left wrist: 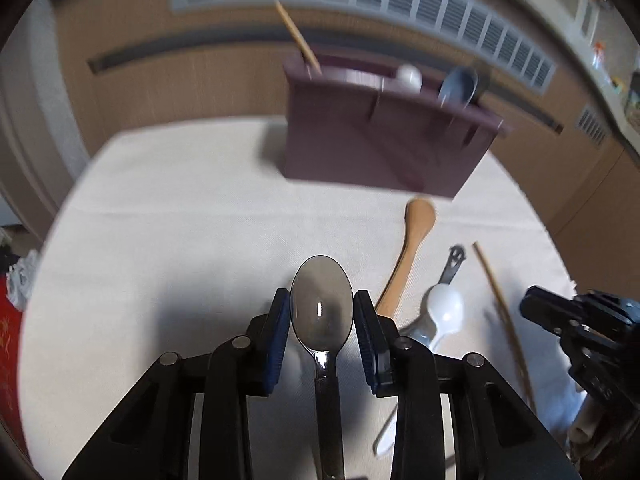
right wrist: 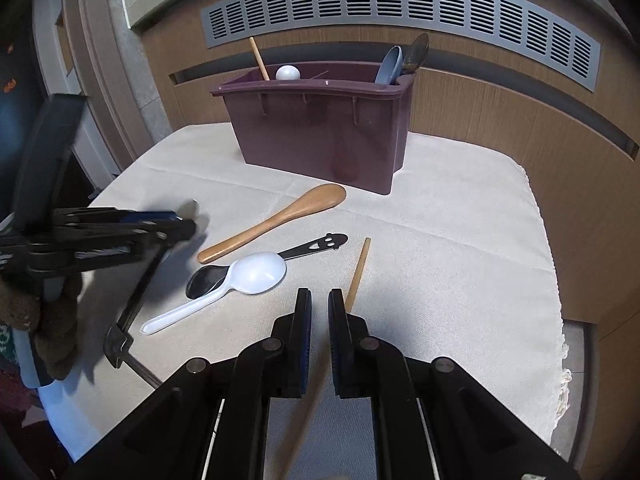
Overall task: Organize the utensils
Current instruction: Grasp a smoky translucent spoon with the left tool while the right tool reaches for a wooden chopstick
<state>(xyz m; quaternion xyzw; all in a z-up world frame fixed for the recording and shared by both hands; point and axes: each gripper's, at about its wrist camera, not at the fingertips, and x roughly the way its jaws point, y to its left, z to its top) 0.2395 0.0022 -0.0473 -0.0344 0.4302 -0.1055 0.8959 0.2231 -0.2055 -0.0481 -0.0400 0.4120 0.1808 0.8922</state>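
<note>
The left gripper (left wrist: 322, 314) holds a metal spoon (left wrist: 321, 312), its blue pads (left wrist: 280, 332) pressed against either side of the bowl and the dark handle running back between the fingers. The right gripper (right wrist: 320, 316) is closed with nothing between its pads; a wooden chopstick (right wrist: 357, 272) lies on the cloth under and just beside its right finger.

Ahead of both tools, on the cream tablecloth (right wrist: 440, 240), lie a wooden spoon (right wrist: 276, 220), a white plastic spoon (right wrist: 256, 274) overlapping a black spoon (right wrist: 308, 248) with a smiling face cut into its handle end. Behind them stands the maroon utensil bin (right wrist: 320, 132), near the table's far edge and the panelled wall with its grey vent (right wrist: 400, 4).

The right wrist view shows the bin sharply: a chopstick and a white spoon in its left part, a blue spoon and a dark one at its right end. It also shows the left gripper from the side, lifted above the cloth at the left edge, spoon handle slanting down. The left wrist view is blurred but alone shows the grip on the spoon bowl.

Bare cloth lies to the right, up to the fringed table edge.
</note>
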